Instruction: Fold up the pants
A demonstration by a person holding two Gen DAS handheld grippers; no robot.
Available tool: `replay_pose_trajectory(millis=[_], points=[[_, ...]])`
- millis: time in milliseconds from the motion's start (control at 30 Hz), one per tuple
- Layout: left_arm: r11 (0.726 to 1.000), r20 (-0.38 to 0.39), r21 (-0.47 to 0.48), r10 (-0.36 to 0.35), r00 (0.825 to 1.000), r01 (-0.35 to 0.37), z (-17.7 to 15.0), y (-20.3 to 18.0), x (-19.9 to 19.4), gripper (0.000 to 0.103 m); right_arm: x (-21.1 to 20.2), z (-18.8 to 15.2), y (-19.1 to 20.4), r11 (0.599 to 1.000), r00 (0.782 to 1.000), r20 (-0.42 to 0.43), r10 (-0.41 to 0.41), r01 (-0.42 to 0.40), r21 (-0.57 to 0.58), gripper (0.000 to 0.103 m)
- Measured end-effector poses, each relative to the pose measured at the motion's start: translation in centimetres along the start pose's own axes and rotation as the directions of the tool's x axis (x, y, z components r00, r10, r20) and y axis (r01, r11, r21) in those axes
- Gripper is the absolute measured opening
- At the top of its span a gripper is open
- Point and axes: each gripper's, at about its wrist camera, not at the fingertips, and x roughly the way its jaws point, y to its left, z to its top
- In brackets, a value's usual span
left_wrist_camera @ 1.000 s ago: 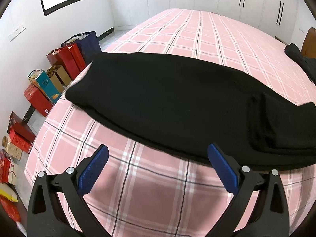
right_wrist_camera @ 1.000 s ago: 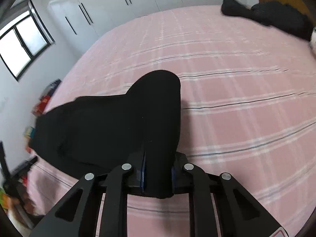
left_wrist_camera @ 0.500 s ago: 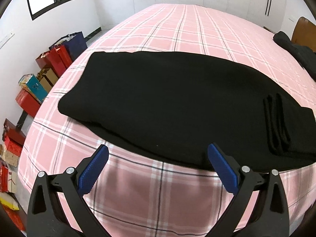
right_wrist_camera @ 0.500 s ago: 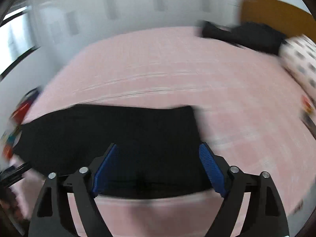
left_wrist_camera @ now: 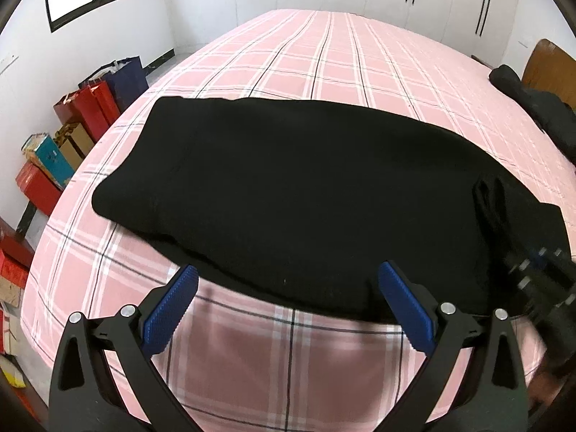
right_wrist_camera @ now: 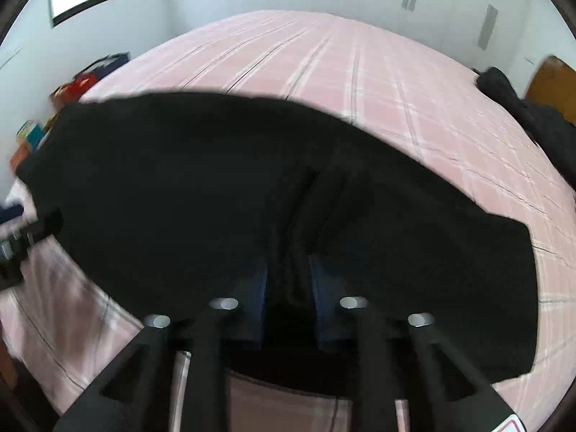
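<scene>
Right gripper [right_wrist_camera: 288,284], spread half a second ago, now clamped on a bunched ridge of the black pants [left_wrist_camera: 288,187], frame centre on the bed [left_wrist_camera: 360,54]. Left gripper [left_wrist_camera: 286,309] unchanged: spread, empty, lower frame. Next fold judged imminent.

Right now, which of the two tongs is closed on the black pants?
The right tongs: their blue pads pinch a bunched fold of the black pants. The left tongs gape wide open above the pink bedsheet.
</scene>
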Motion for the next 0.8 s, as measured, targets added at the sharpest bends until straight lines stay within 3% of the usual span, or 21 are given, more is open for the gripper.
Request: replay_pose_trajectory(millis=[167,233,300,333,367,400,533,600,633,733,800], points=[[1.000,-0.009,-0.018,-0.016,1.000,0.016,0.2,0.9,0.2,0.098,-3.9,4.5,1.3,0.994,0.988,0.133,0.077,-0.086,0.062,0.015],[1.000,-0.008,-0.018,-0.002,1.000,0.002,0.3,1.2,0.3,0.098,-3.0,4.8,2.4,0.989,0.984,0.120,0.132,-0.139,0.053,0.015],[1.000,-0.012,-0.009,0.017,1.000,-0.017,0.3,1.3,0.5,0.098,0.5,4.1,4.1,0.987,0.987,0.022,0.159,-0.159,0.033,0.019],[1.000,-0.017,-0.006,0.024,1.000,-0.024,0.3,1.4,0.6,0.098,1.8,3.5,4.1,0.985,0.986,-0.023,0.168,-0.167,0.032,0.026],[1.000,-0.019,-0.007,0.026,0.999,-0.026,0.3,1.4,0.7,0.098,3.2,2.7,4.5,0.985,0.984,-0.058,0.170,-0.168,0.038,0.027],[1.000,-0.023,-0.008,0.027,0.999,-0.027,0.2,1.5,0.8,0.098,2.7,2.3,4.6,0.985,0.986,-0.021,0.167,-0.166,0.046,0.029],[1.000,-0.041,-0.008,0.029,0.999,-0.029,0.2,1.6,1.1,0.098,-0.9,2.5,4.4,0.982,0.985,0.042,0.168,-0.171,0.076,0.054],[0.999,-0.051,-0.011,0.030,0.998,-0.031,0.1,1.7,1.3,0.098,-2.5,2.6,3.2,0.978,0.980,0.087,0.178,-0.186,0.099,0.054],[0.999,-0.056,-0.012,0.032,0.998,-0.033,0.0,1.7,1.3,0.098,-3.0,2.8,2.7,0.974,0.978,0.110,0.178,-0.191,0.121,0.052],[0.999,-0.067,-0.012,0.044,0.997,-0.045,-0.1,1.7,1.6,0.098,-2.3,3.2,1.1,0.965,0.981,0.112,0.157,-0.176,0.196,0.017],[0.999,-0.067,-0.014,0.043,0.997,-0.044,-0.2,1.6,1.6,0.098,-0.6,3.4,-0.2,0.964,0.989,0.085,0.120,-0.136,0.229,0.011]])
